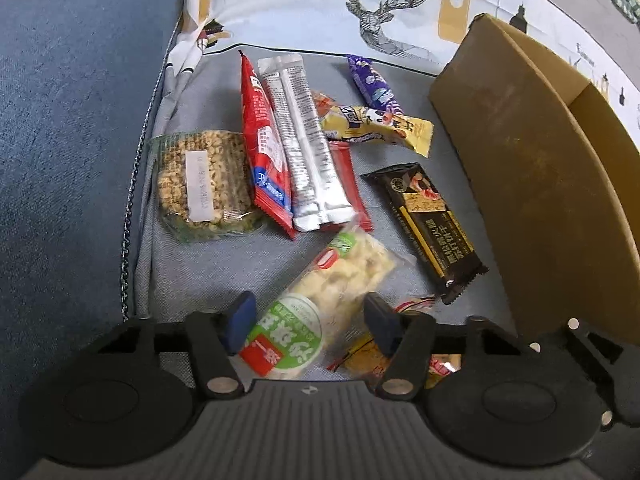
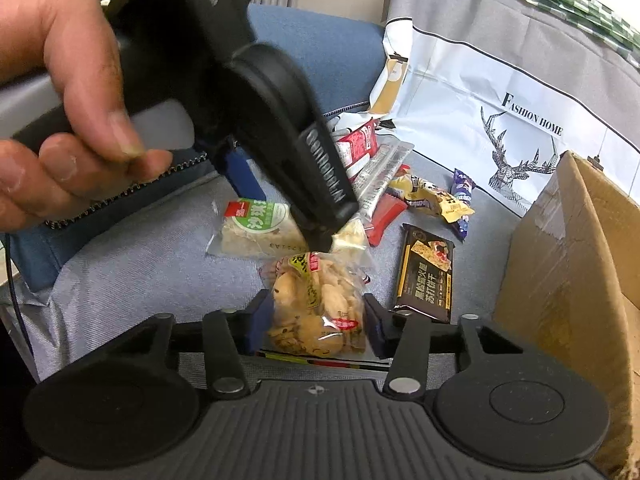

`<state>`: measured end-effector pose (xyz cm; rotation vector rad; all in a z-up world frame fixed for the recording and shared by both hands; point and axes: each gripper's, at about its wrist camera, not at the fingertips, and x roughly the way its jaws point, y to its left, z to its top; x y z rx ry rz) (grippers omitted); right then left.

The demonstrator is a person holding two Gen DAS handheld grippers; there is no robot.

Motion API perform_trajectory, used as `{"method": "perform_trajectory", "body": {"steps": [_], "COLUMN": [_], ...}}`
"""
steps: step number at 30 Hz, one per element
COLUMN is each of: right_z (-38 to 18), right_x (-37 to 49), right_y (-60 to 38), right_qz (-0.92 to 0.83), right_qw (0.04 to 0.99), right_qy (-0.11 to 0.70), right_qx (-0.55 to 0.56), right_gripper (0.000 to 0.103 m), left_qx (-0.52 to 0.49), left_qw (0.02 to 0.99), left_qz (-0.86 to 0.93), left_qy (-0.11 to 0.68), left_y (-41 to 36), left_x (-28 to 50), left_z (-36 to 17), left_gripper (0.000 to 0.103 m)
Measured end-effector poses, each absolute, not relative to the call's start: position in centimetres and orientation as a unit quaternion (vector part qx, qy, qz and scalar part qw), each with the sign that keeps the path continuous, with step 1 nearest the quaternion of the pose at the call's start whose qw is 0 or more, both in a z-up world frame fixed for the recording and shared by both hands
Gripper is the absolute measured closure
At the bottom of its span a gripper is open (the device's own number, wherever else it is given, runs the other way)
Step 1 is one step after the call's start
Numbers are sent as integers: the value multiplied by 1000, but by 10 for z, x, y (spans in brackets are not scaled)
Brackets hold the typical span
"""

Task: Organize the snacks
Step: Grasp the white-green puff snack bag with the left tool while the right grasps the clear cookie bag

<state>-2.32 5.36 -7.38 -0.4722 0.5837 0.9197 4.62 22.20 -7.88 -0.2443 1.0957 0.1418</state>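
We are closing our right gripper around a clear bag of biscuits, its pads touching both sides. Our left gripper is straddling a green-labelled rice cake, half open; contact is unclear. Beyond lie a black packet, red and silver sachets, and to the right a cardboard box.

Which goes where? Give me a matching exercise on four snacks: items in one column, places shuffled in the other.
1. clear-wrapped puffed bar with green-and-white label
2. clear bag of tan biscuits
3. black rectangular cracker packet
4. purple candy wrapper

a. beside the brown cardboard box
b. between the left gripper's fingers
c. farthest back, near the deer-print cloth
d. between the right gripper's fingers

Pairs: 1-b, 2-d, 3-a, 4-c.
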Motion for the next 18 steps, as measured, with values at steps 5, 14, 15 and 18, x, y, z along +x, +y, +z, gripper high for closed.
{"method": "perform_trajectory", "body": {"steps": [5,14,15,18], "right_z": [-64,-59,-59,-62], "right_x": [-22,-22,-22,-19], "right_y": [46,35,34,37], "right_qz": [425,416,416,417], "right_qw": [836,833,834,832], "right_qy": [284,322,322,328], "right_qx": [-197,-171,-167,-162], "right_gripper": [69,54,46,39], "left_qx": [-119,-164,-160,-140], "left_qw": [844,819,818,817], "left_qz": [64,71,71,66], "left_qy": [519,545,547,555], "left_y": [220,228,227,221], "left_x": [40,23,24,28], "left_z": [-75,-76,-77,-80], "left_gripper": [58,57,56,50]}}
